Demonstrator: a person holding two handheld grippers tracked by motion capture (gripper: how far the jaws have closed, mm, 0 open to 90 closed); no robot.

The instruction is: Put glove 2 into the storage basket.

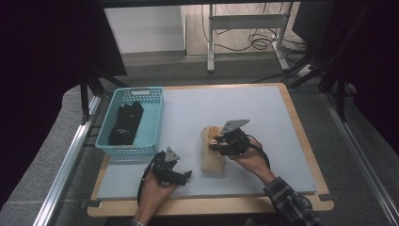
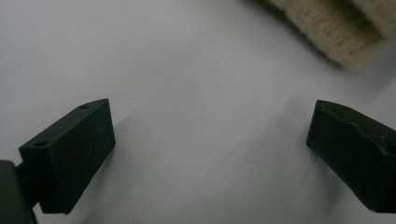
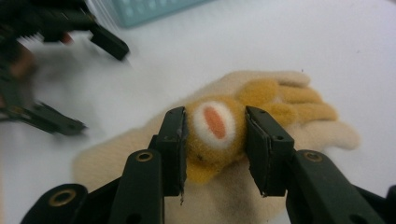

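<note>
Right gripper [image 3: 214, 140] in my hand pinches the mustard-yellow fuzzy glove [image 3: 243, 116], jaws partly closed on its round white-and-orange patch. It lies on a cream woollen glove [image 1: 212, 157] near the worktop's [image 1: 263, 113] front edge, long axis running front to back. My left gripper [image 1: 181, 175], jaws wide and empty, rests just left of them; the teal plastic basket [image 1: 153, 123] waits at the left edge.

A wood-edged counter [image 1: 301, 132] with a pale grey-blue top stands on grey carpet [image 1: 42, 160]. Beyond it, a white metal desk frame [image 1: 244, 23] stands among loose black cables [image 1: 256, 42]. Dark curtains [image 1: 42, 42] flank both sides; aluminium rails [image 1: 66, 165] run alongside the counter.
</note>
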